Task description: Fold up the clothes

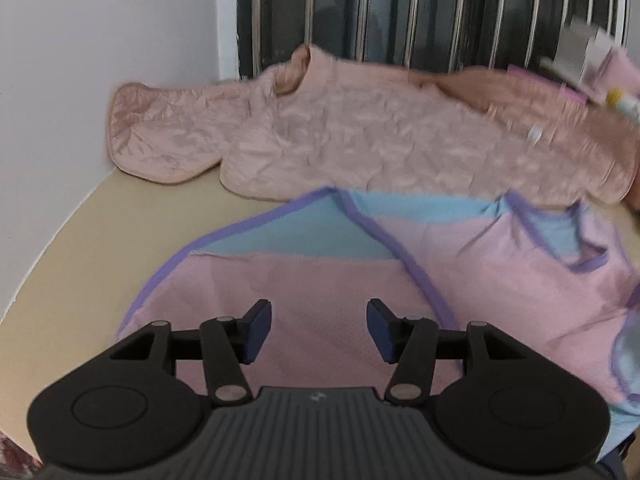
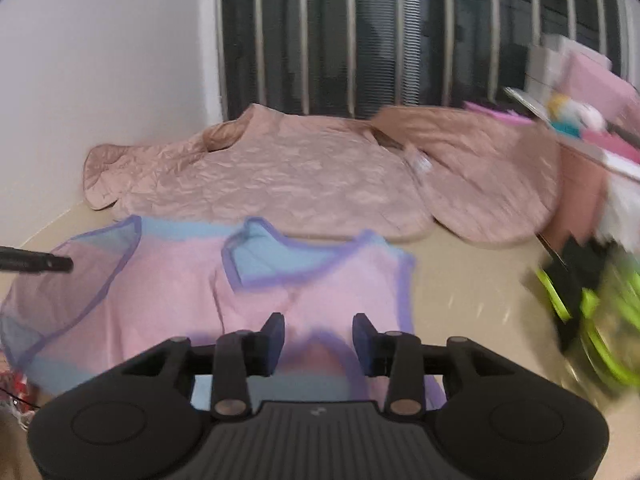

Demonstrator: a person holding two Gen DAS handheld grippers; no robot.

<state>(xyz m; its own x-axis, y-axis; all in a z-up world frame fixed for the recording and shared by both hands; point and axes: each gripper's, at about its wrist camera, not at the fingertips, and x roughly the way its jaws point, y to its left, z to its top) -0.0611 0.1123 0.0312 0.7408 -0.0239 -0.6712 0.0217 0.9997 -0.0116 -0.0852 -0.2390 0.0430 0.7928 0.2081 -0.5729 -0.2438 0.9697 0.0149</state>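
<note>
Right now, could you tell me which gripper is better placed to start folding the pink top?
Probably the right gripper: it is open above the pink top, at the purple-trimmed right edge, ready to pinch. The left gripper, also open, hovers over the middle of the fabric, away from any edge.

A beige table (image 1: 120, 216) meets a white wall (image 1: 100, 60) at nine o'clock, with a dark barred window (image 2: 360, 40) at twelve.
</note>
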